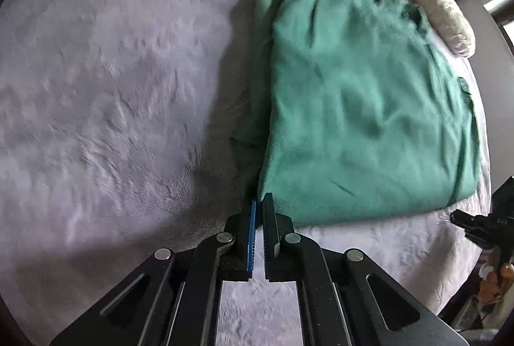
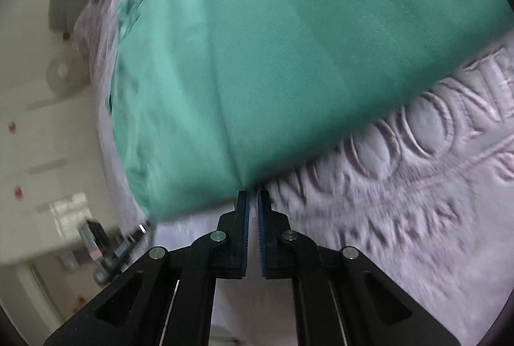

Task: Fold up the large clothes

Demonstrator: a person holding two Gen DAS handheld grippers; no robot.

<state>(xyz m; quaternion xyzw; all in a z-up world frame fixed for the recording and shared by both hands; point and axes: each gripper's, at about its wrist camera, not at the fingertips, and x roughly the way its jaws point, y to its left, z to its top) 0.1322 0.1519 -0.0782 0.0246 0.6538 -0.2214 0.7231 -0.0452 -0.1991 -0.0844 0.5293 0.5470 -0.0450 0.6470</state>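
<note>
Since both sets of fingers sit right at the near edge of the green garment (image 1: 363,108), the thing that matters is that the cloth stretches away from them, up the bed (image 1: 106,82), with its long side running front to back in the left wrist view. The left gripper (image 1: 259,208) has its fingers nipped together on the garment's near left corner, fabric pinched right at the tips. The right gripper (image 2: 253,201) is also closed narrow at the near edge, seemingly catching the cloth where a crease meets the hem, though blur makes that hard to call for sure. Neither hand looks nearer than the other. I'd guess the next fold goes away from the fingers, toward the pillows (image 1: 440,9)
</note>
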